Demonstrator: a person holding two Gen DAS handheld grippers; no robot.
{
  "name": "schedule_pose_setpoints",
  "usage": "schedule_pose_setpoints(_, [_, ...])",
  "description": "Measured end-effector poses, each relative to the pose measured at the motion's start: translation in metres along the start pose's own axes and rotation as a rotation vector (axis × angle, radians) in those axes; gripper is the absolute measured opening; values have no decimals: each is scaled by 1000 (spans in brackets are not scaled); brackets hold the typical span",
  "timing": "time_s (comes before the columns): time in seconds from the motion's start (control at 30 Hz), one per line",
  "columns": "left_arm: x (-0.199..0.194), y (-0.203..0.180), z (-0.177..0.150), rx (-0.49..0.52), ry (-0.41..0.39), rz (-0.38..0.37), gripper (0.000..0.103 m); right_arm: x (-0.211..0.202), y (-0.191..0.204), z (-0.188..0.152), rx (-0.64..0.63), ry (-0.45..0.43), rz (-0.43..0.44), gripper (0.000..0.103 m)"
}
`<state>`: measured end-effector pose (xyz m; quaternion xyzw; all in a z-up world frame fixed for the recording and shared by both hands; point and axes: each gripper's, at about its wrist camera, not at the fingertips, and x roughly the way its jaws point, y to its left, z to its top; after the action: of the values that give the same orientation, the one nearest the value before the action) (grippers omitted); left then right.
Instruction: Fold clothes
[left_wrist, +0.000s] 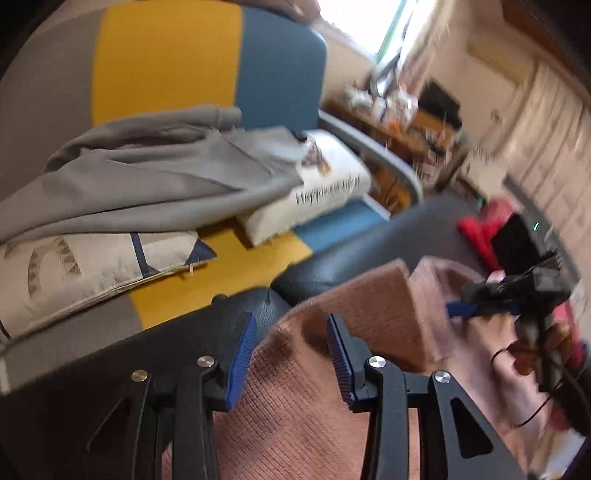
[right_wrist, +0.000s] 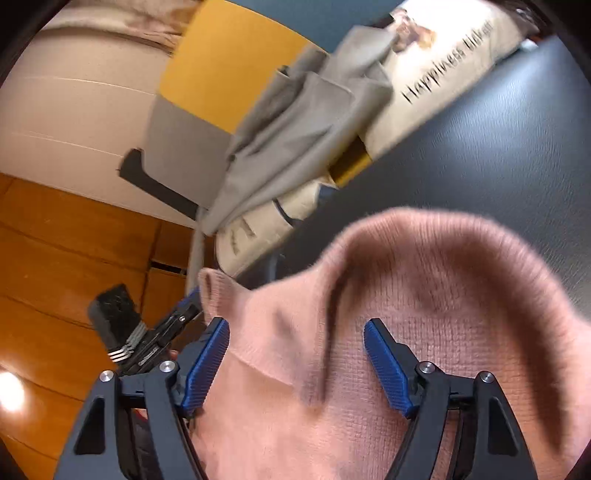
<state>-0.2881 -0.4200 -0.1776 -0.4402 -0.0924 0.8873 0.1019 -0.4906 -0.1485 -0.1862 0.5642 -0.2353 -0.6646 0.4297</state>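
Wood floor (right_wrist: 74, 236) — right view only; window (left_wrist: 354, 22) — left.

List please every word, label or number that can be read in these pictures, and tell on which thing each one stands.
"Happiness": on the white cushion, in black letters, also seen in the left wrist view.
The word or words after "Happiness" on the same cushion: too blurred to read.
The patterned cushion under the grey garment: only shapes, no text that I can read.
The pink sweater: no label or text visible.
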Motion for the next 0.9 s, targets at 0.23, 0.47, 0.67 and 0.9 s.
schedule_pose_setpoints(0.23, [24, -2, -1, 38, 100, -58, 40, 11, 3, -8, -59, 33, 64, 75])
schedule_pose_setpoints(0.47, [17, 29, -8, -237, 59, -103, 11, 25, 7, -11, -48, 80, 188, 75])
schedule_pose_setpoints(0.67, [13, 40, -22, -474, -21, 29, 12, 34, 11, 27, 69, -70, 307, 75])
schedule_pose_setpoints(0.9, [-31, 45, -42, -578, -142, 203, 20, 29, 14, 58, 115, -148, 196, 78])
